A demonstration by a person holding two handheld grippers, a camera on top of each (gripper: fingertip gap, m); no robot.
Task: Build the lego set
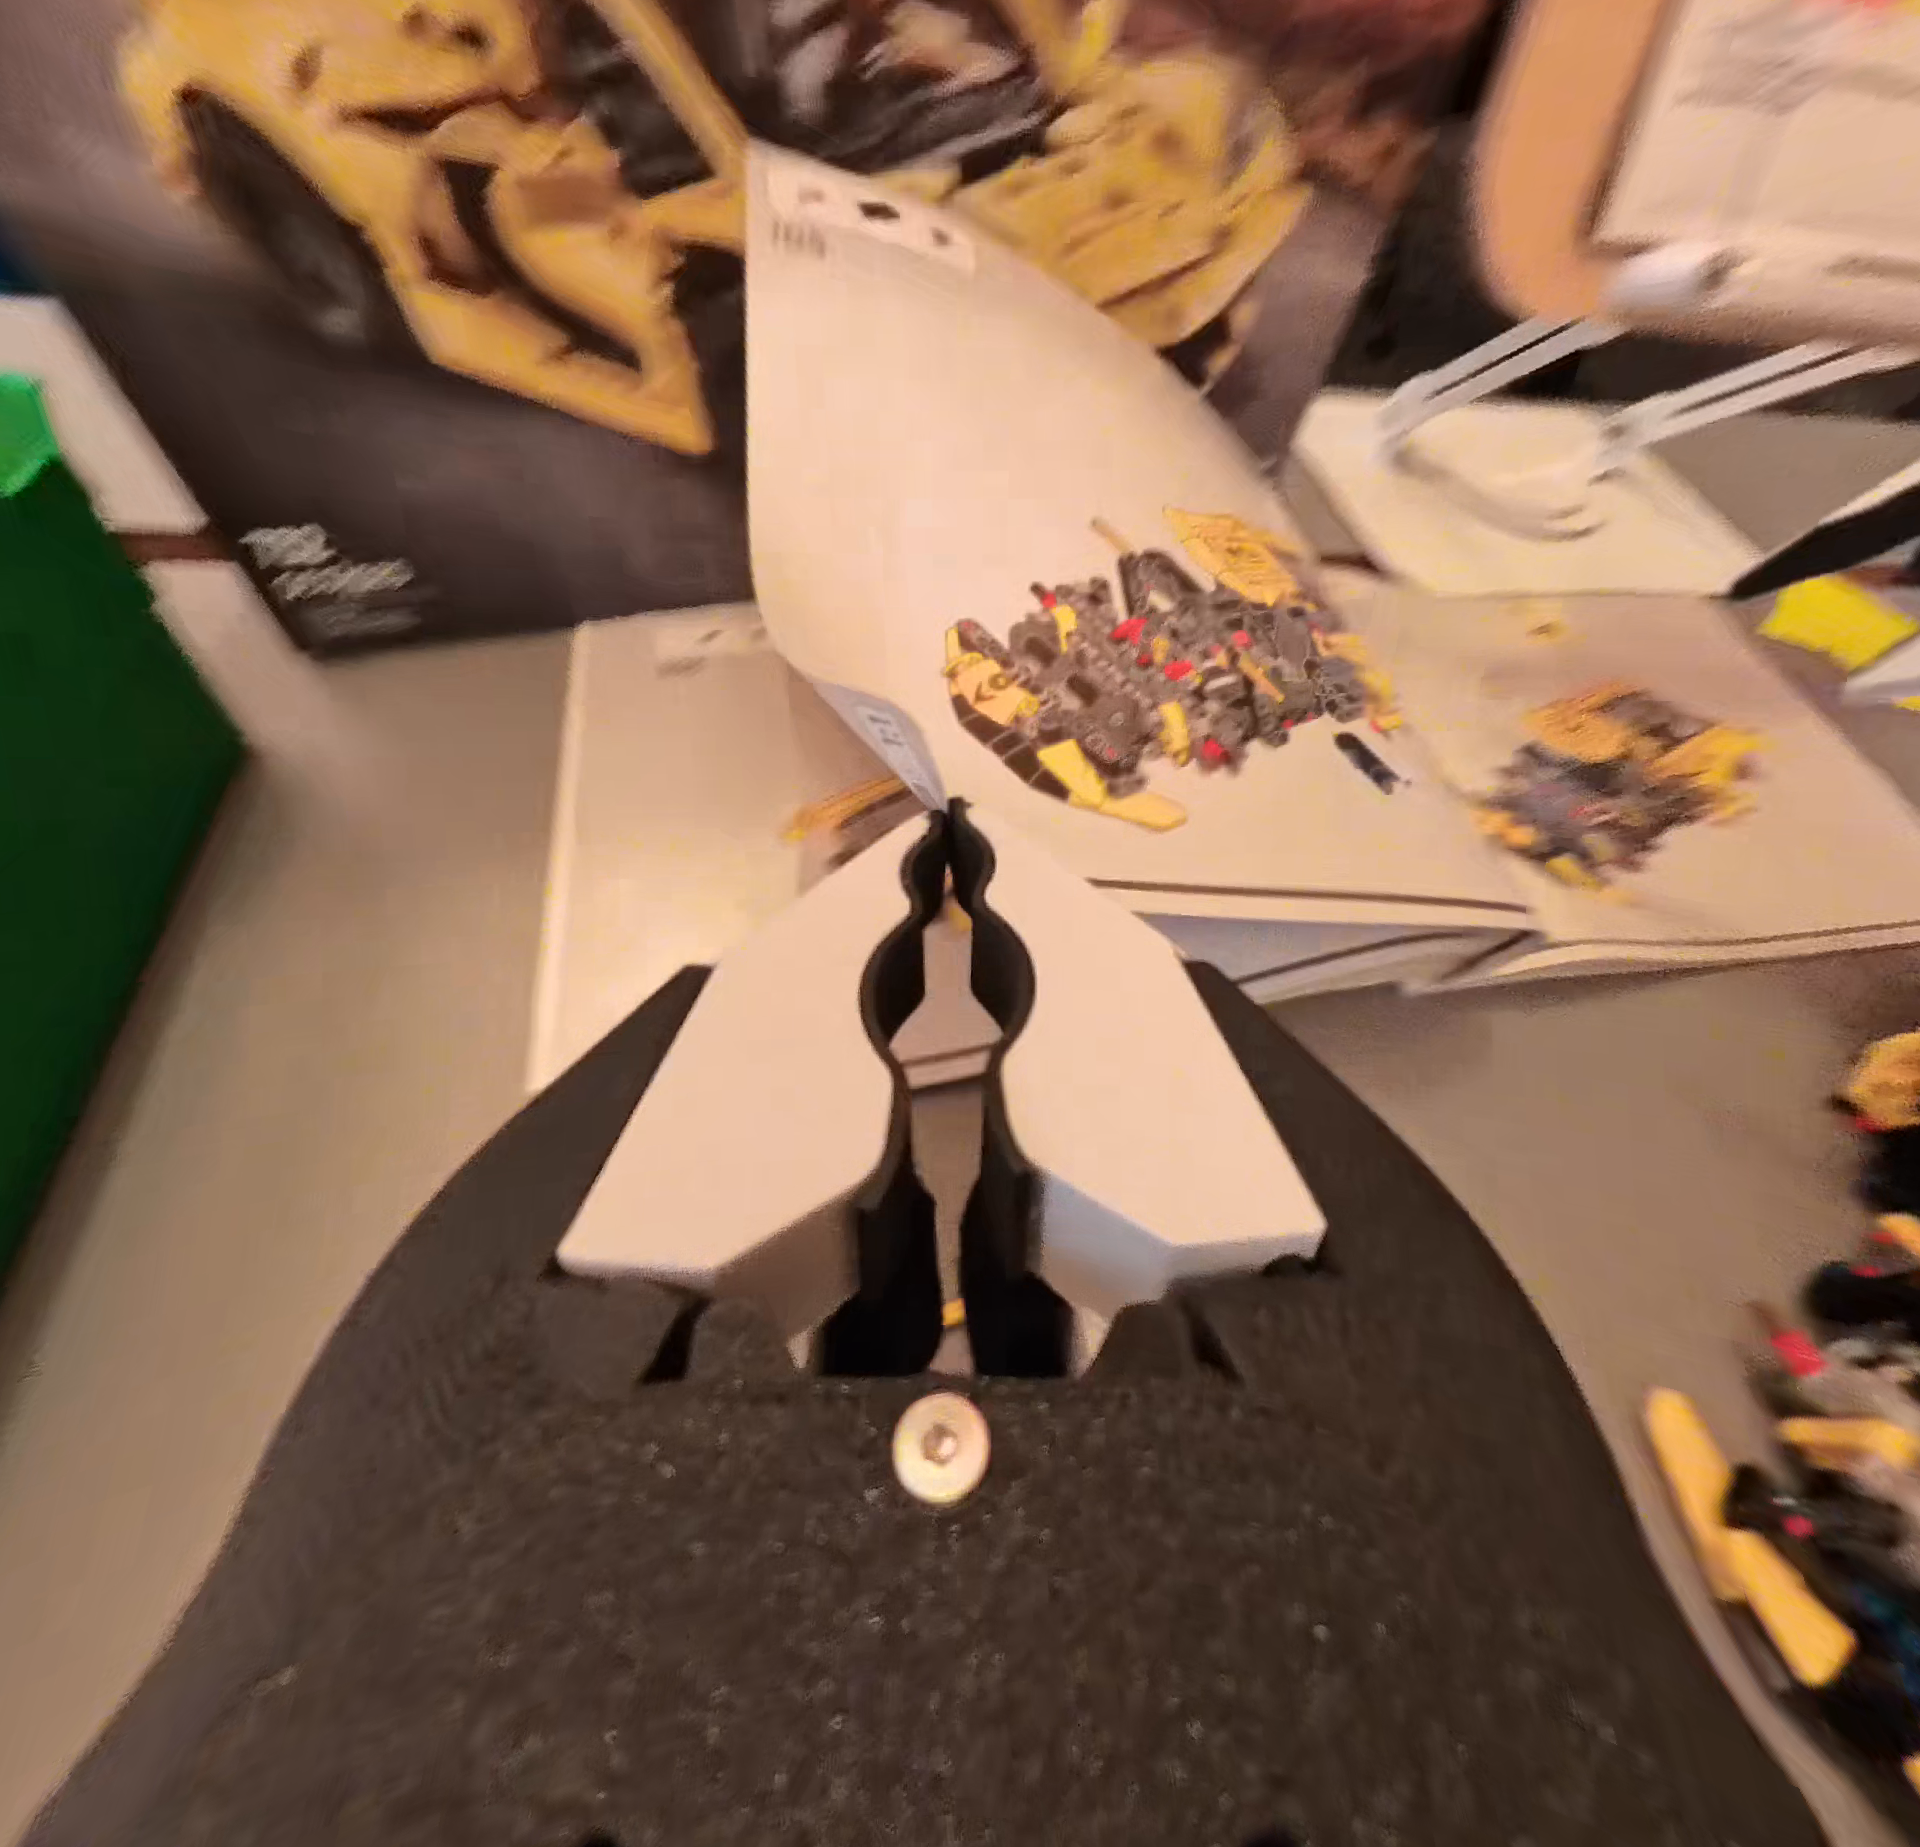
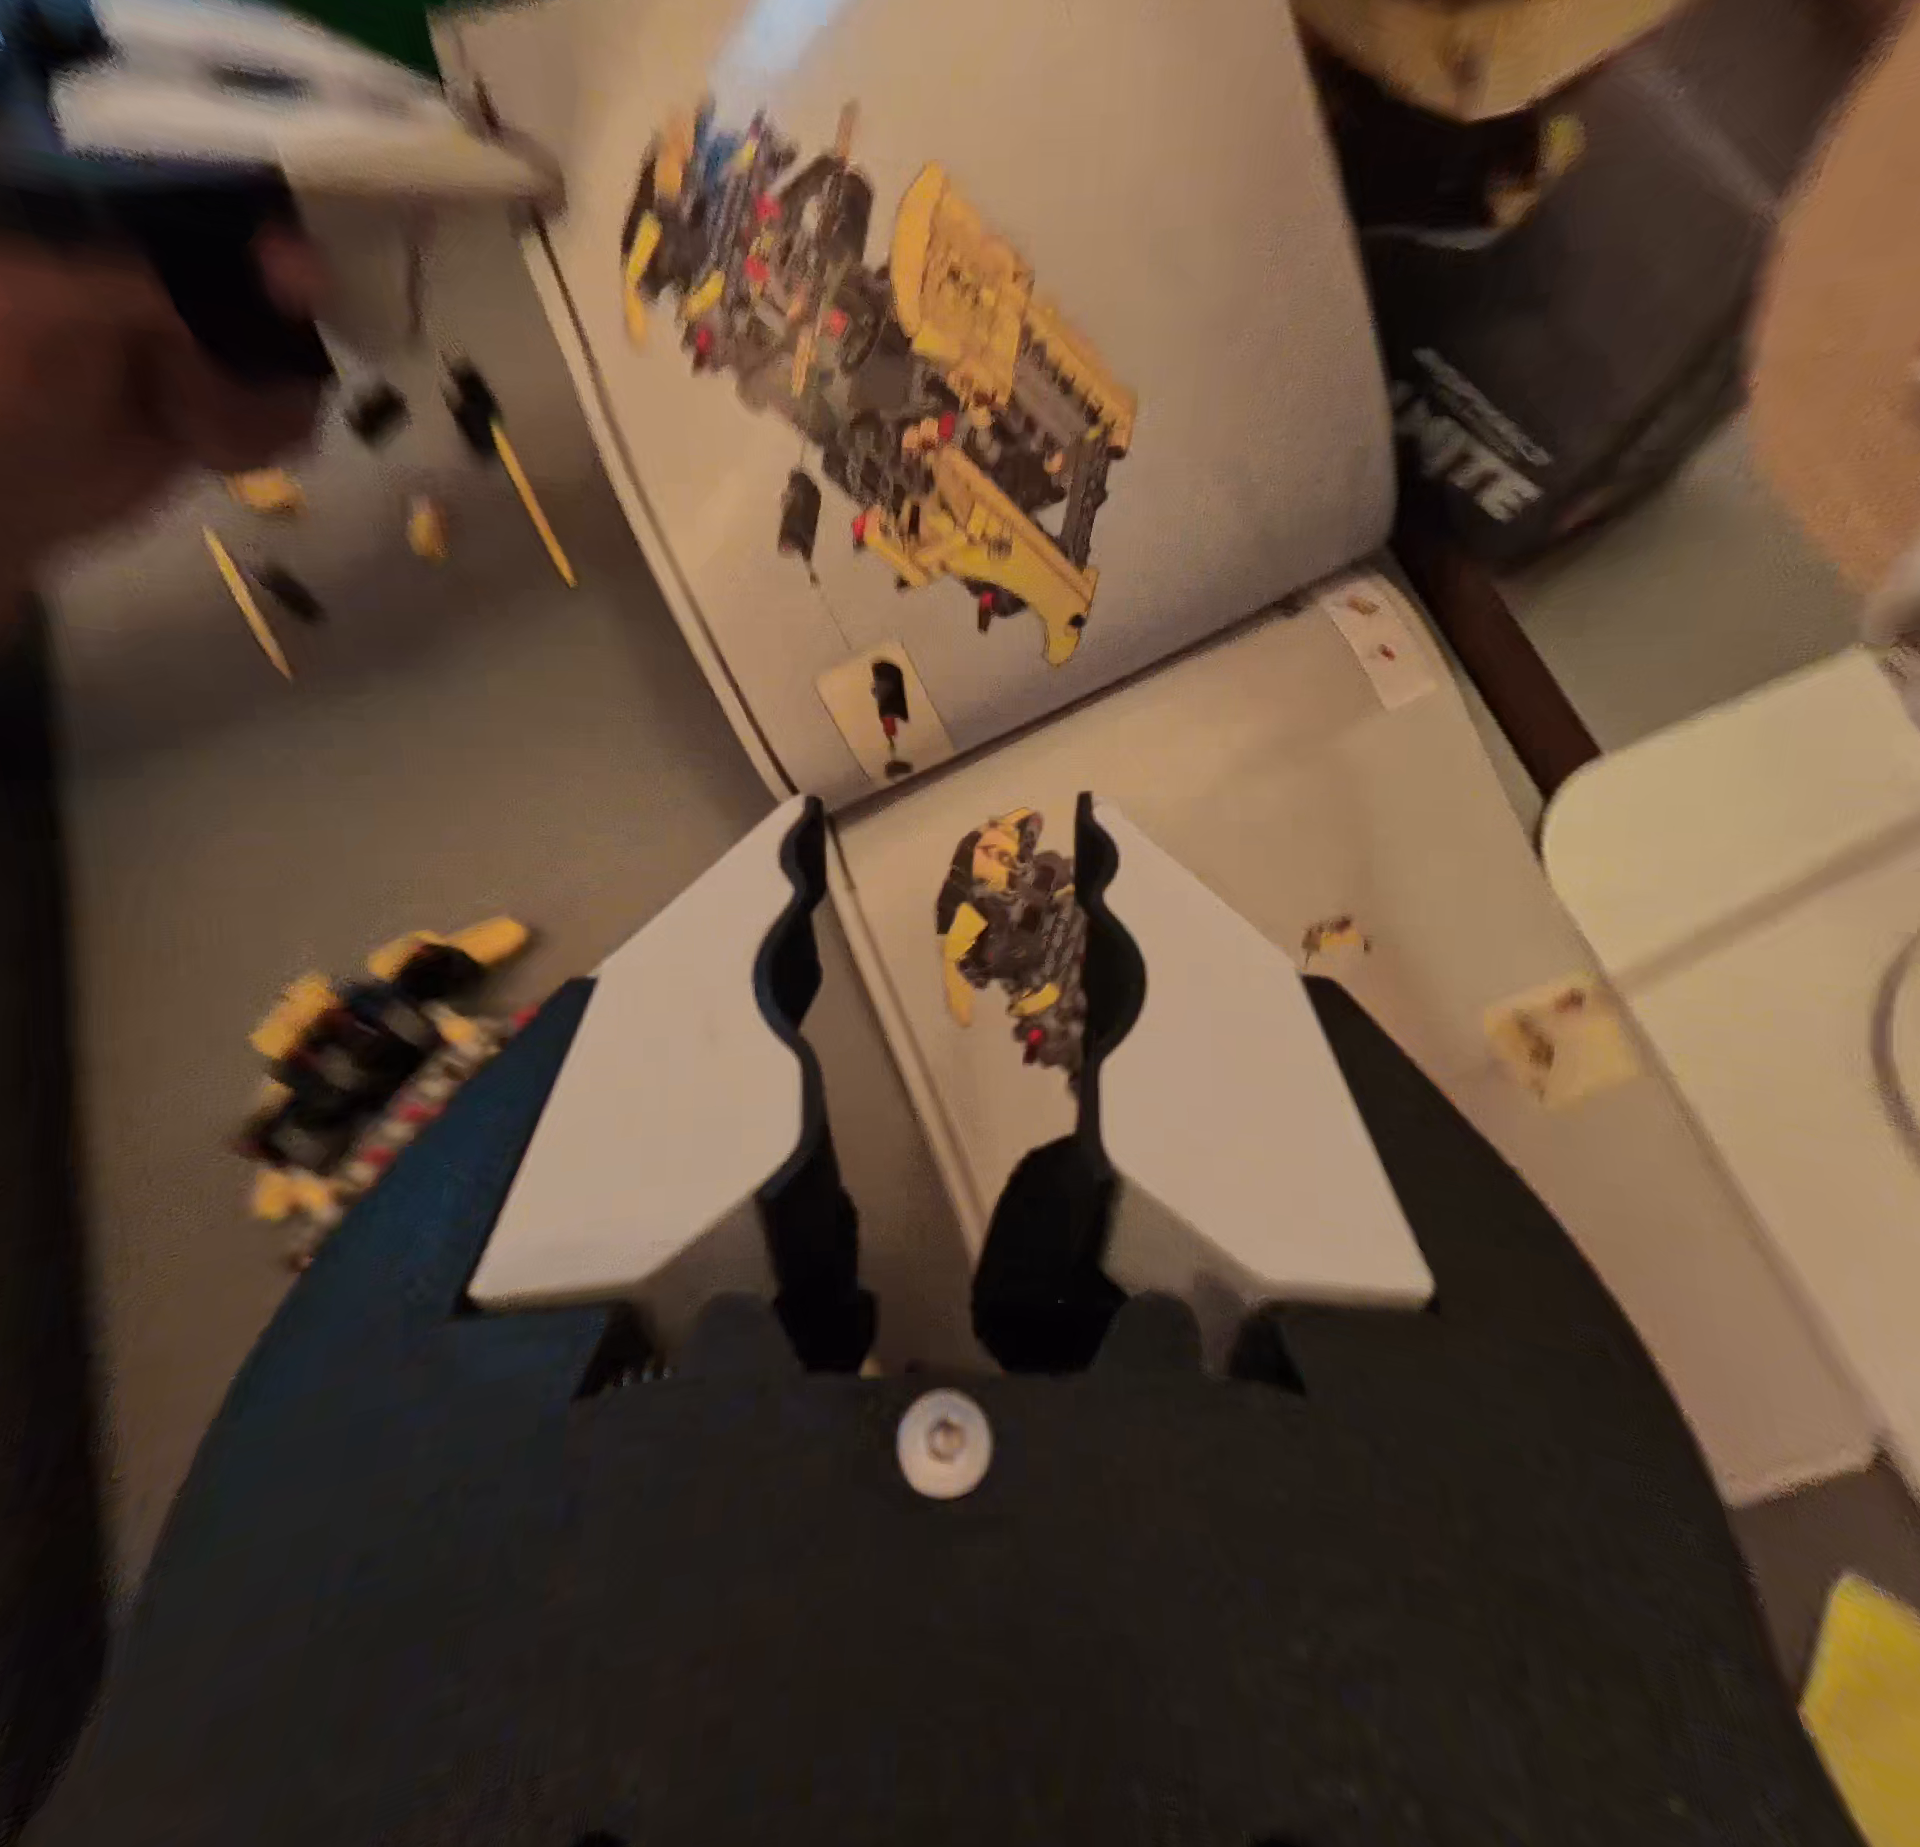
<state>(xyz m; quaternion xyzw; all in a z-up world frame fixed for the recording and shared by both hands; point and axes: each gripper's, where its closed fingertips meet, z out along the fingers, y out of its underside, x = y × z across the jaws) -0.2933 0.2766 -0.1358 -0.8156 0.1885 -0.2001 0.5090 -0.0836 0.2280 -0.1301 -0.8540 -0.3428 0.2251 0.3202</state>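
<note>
**Page mid-turn: risk of a tear or a slip**

Left tongs (image 1: 951,821) pressed together on the lower corner of a lifted page (image 1: 997,509), only the tips pinching paper. Page arched up and away from those tips, over the open instruction booklet (image 1: 1455,862) lying ahead and to their right. Right tongs (image 2: 943,810) spread, holding nothing, hovering over the booklet's flat page (image 2: 1299,862), with the curled page rising just beyond the tips. Half-built yellow-and-black model (image 2: 353,1059) down to the left of the right tongs; loose pieces (image 2: 488,426) farther ahead on that side, well apart from both tools.

Likely trouble: too hard a pull with so small a bite, and a torn corner or a crease near the spine. Too weak a pinch, and the page springing back. Possibly two sheets caught together; cannot tell through the blur. Careless sweep of the right tongs, and a snagged page.
</note>
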